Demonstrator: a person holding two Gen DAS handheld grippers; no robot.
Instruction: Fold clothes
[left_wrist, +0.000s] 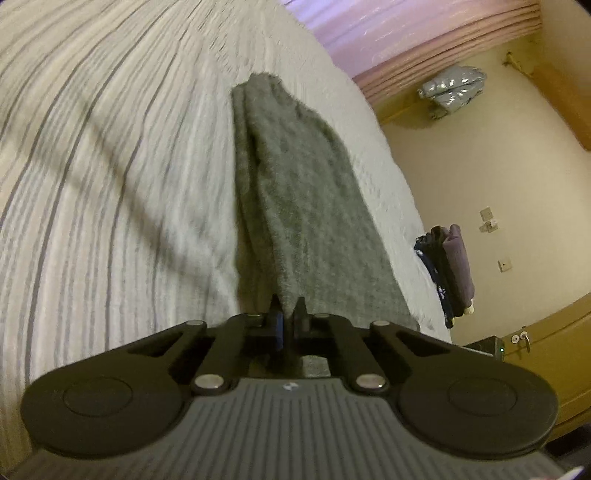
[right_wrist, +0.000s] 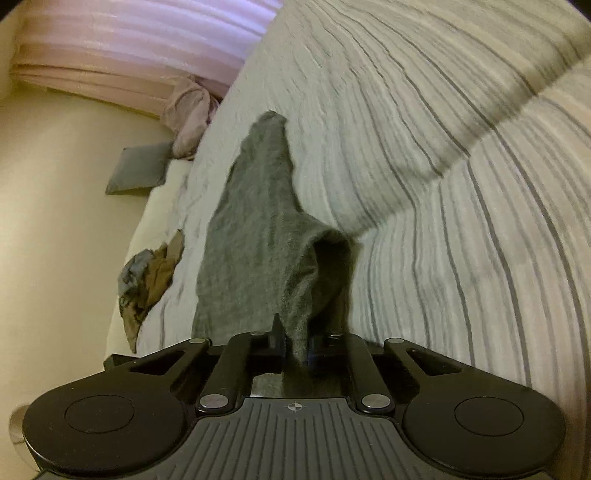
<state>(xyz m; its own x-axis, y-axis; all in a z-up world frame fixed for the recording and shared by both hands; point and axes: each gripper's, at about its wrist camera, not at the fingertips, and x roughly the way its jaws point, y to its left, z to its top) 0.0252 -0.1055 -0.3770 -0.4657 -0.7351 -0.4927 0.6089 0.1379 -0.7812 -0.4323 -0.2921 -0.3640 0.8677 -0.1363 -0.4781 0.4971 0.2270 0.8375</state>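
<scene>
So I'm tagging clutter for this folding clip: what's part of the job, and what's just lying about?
In the job: grey garment, left tool, right tool, striped bed.
Lying about: folded stack, crumpled clothes, grey cushion, silver bag.

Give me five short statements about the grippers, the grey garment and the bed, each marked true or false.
1. The left gripper is shut on the grey garment. True.
2. The right gripper is open and empty. False: its fingers pinch the same garment.
3. The bed cover is plain red. False: it is pale with thin grey stripes.
4. A crumpled pile of clothes lies near the bed's edge. True.
5. The curtains are green. False: they are pinkish.
</scene>
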